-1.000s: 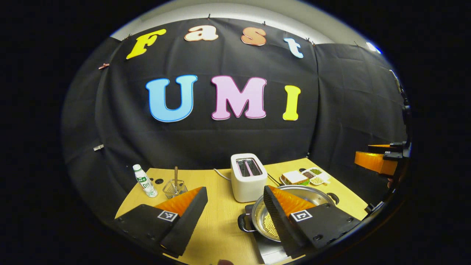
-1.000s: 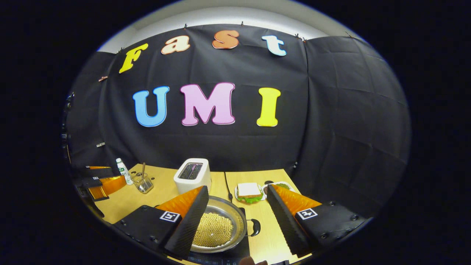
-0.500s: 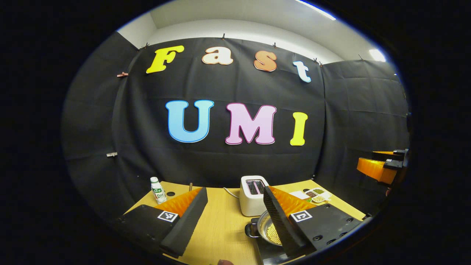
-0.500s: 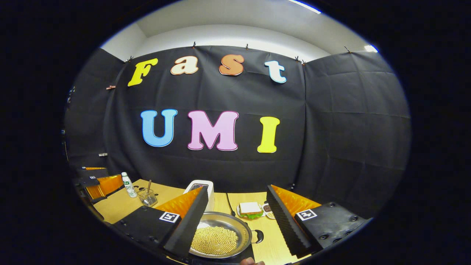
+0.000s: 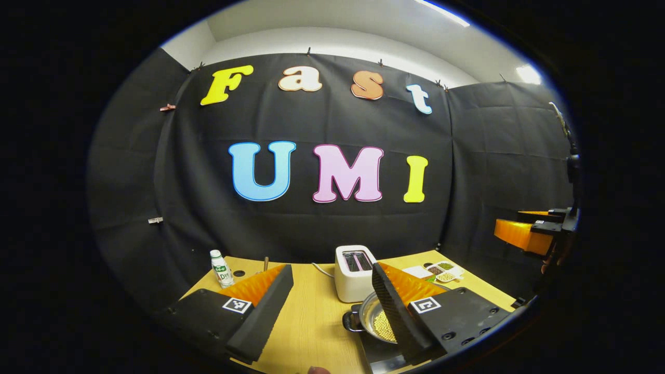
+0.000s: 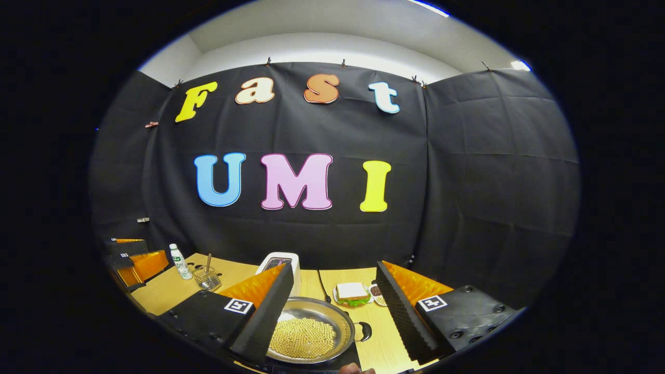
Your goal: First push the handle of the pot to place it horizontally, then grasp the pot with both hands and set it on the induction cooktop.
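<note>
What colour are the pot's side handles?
Black, against the shiny steel pot; the right handle shows best in the right gripper view.

Cloth-walled booth, toaster (image 5: 354, 272) on table (image 5: 311, 322)

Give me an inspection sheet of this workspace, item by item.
Surface: wooden table, tan, bare in front of the bottle.
Job's things: pot holding yellow beans, sitting on the dark induction cooktop; side handle visible.
Clutter: white toaster, small bottle, glass cup with a stick, sandwich plate, divided snack tray.
Grippers: left gripper open, fingers empty above the table; right gripper open, fingers empty, astride the pot but not touching it.
Cables: toaster cord running across the table.
Surroundings: black cloth wall, white ceiling with lights.
</note>
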Available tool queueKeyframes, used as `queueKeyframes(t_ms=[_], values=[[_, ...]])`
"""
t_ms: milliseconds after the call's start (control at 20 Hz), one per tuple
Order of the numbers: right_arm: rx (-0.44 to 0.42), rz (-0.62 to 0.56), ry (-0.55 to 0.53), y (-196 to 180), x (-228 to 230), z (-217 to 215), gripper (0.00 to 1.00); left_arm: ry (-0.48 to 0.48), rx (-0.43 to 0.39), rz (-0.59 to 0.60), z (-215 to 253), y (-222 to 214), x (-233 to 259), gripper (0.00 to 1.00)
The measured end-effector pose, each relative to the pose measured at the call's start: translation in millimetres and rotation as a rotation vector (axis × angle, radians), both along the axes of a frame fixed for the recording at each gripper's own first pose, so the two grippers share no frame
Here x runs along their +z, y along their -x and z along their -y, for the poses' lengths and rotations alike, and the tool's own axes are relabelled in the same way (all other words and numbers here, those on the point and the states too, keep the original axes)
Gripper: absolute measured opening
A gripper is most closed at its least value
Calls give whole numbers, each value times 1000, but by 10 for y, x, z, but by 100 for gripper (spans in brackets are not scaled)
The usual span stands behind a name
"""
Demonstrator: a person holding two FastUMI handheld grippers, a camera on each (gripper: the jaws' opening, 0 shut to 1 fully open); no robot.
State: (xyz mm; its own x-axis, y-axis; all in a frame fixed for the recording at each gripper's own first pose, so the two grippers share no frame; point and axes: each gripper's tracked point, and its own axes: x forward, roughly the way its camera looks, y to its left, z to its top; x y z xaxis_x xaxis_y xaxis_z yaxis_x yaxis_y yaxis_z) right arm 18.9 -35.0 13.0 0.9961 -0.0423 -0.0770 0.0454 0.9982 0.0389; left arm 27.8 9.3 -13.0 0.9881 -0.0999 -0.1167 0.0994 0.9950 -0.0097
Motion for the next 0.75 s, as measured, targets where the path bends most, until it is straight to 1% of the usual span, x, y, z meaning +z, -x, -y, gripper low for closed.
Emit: queueKeyframes(t_ms=[50,100,350,400,500,750], values=[[1,-2,2,-2,-9,-5,99,-3,-2,0,0,-9,0,93],[3,-2,3,4,-6,-5,99,-7,-6,-1,19,-18,2,95],[3,-16,0,-15,-48,-10,99,-30,-23,-12,92,-28,-35,95],[2,-17,1,-7,-50,2,99,-37,-23,-17,95,-28,-45,98],[-1,-16,5,-12,-51,16,99,-38,-28,-18,112,-32,-44,95],[-8,-18,1,-12,-60,29,99,-29,-31,-19,107,-26,-28,95]])
